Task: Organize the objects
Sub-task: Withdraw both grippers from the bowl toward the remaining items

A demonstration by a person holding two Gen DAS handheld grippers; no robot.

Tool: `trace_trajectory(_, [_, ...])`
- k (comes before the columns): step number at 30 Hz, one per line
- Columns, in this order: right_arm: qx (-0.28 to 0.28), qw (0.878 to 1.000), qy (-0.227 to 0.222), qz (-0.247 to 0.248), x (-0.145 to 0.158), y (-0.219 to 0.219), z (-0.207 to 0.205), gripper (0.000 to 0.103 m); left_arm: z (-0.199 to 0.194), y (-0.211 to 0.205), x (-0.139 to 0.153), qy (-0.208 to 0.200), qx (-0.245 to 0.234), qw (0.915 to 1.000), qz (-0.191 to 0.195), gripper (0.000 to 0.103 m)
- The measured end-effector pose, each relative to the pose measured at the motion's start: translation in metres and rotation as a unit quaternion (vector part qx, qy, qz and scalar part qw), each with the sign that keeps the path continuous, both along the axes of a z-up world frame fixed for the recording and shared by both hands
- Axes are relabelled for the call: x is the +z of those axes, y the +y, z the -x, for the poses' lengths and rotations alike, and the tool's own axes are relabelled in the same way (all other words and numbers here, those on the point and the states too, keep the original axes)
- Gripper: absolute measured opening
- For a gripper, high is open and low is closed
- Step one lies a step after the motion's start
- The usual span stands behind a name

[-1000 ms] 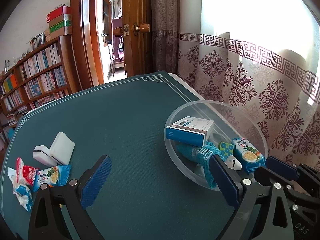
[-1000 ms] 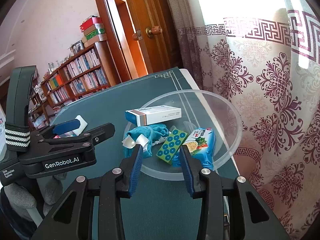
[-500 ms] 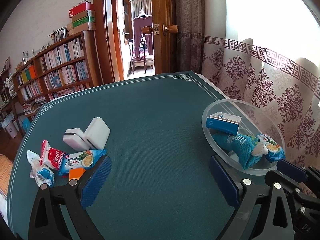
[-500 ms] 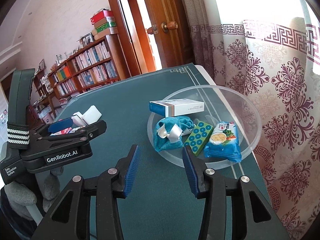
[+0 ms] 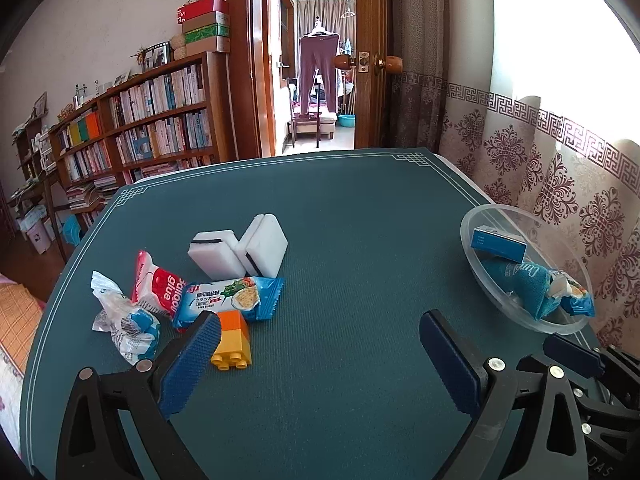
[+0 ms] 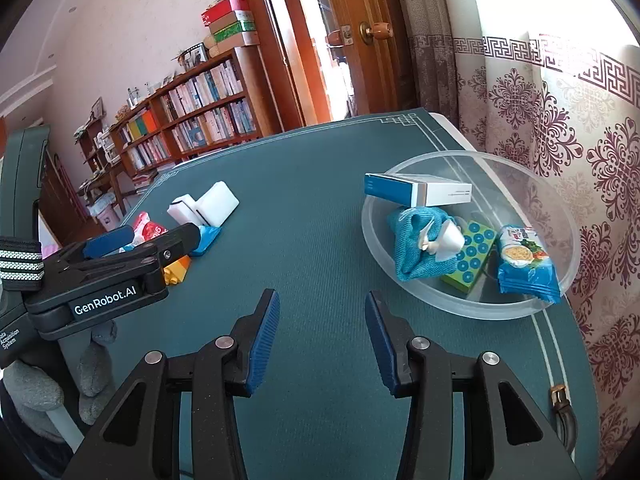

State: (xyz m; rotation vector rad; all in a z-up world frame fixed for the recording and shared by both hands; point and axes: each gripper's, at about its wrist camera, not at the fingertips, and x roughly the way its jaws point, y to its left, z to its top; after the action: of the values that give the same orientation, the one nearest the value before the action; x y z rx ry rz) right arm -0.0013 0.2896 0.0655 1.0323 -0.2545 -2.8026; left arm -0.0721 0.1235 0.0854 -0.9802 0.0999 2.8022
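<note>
A clear bowl [image 6: 472, 312] at the table's right edge holds a blue-and-white box [image 6: 418, 192], a blue cloth [image 6: 416, 248], a green dotted box [image 6: 468, 256] and a blue cracker packet [image 6: 524, 264]. On the left lie two white sponges [image 5: 240, 252], another cracker packet [image 5: 232, 300], a red-and-white glue packet [image 5: 160, 292], a crumpled wrapper [image 5: 124, 320] and an orange-yellow block [image 5: 234, 340]. My left gripper [image 5: 318, 320] is open and empty, its left finger just beside the block. My right gripper [image 6: 321, 298] is open and empty, left of the bowl and short of it.
The dark green table mat [image 5: 340, 216] stretches bare between the pile and the bowl [image 5: 500, 210]. Patterned curtains [image 6: 560, 120] hang close behind the bowl. A bookshelf [image 5: 152, 132] and an open doorway [image 5: 320, 80] lie beyond the far edge.
Both grippers have swung left. The bowl slid to the right in both views and the loose pile came fully into the left view. The right gripper's jaws widened a little.
</note>
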Motion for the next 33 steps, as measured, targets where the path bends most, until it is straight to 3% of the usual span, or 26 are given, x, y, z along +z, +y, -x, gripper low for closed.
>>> trace_trajectory(26, [0.052,0.997,-0.055,-0.014,-0.038,-0.072,0.029,0.047,0.009,-0.081,-0.027,-0.008,0.097,0.9952,0.008,0.101])
trace_trajectory(33, [0.069,0.996,-0.06,-0.021,-0.04,-0.091,0.04,0.047,0.015,-0.103,-0.027,-0.014,0.118,0.9928,-0.01,0.101])
